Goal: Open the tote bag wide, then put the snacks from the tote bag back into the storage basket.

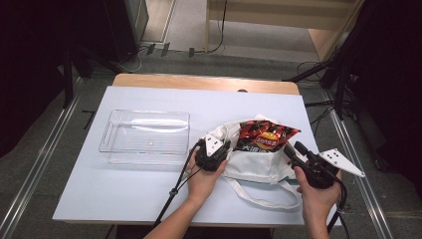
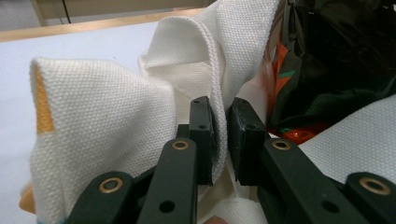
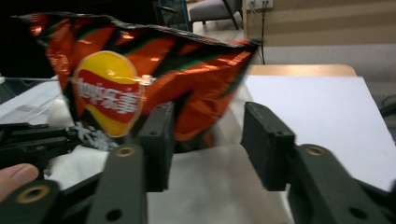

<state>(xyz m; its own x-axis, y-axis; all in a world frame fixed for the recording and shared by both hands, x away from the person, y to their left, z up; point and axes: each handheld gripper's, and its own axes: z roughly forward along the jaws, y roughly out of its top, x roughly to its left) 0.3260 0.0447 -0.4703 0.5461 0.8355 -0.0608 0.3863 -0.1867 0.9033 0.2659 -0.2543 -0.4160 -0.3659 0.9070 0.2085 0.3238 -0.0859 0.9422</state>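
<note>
A white canvas tote bag (image 1: 254, 168) lies on the table right of centre, with an orange and black chip bag (image 1: 263, 135) sticking out of its mouth. My left gripper (image 1: 227, 148) is at the tote's left edge, shut on a fold of its rim (image 2: 220, 93). In the left gripper view the chip bag (image 2: 327, 56) lies just beyond, inside the tote. My right gripper (image 1: 293, 148) hovers at the tote's right side, open, its fingers apart from the chip bag (image 3: 140, 79), which stands just past them above the canvas (image 3: 210, 186).
A clear plastic tray (image 1: 144, 135) sits at the left of the white table (image 1: 124, 194). The tote's handle straps (image 1: 259, 199) trail toward the front edge. Beyond the table are cables and stands on the floor.
</note>
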